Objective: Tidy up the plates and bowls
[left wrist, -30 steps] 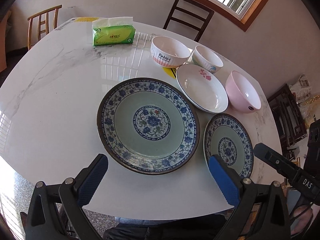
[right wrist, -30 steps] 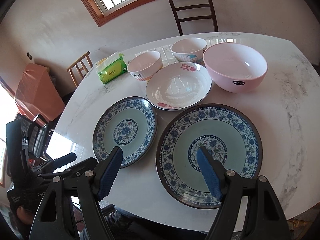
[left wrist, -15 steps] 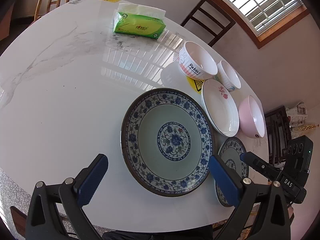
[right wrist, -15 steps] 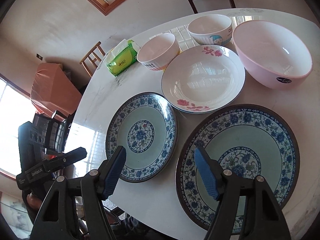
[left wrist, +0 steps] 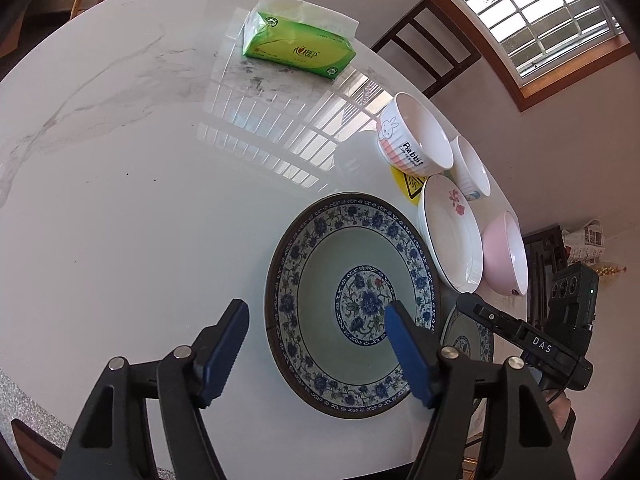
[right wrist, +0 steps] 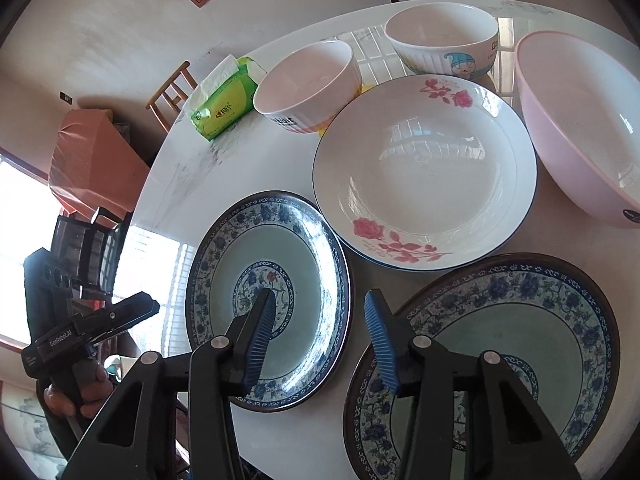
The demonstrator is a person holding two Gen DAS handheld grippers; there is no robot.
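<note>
Both grippers, left [left wrist: 316,354] and right [right wrist: 320,340], have been closing but pinch nothing yet, each straddling a blue plate's near rim, probably for stacking.

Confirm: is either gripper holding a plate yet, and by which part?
No. The left gripper straddles the large blue plate's near rim and the right gripper straddles the small blue plate's; both have just been closing, pads not yet pressing.
</note>
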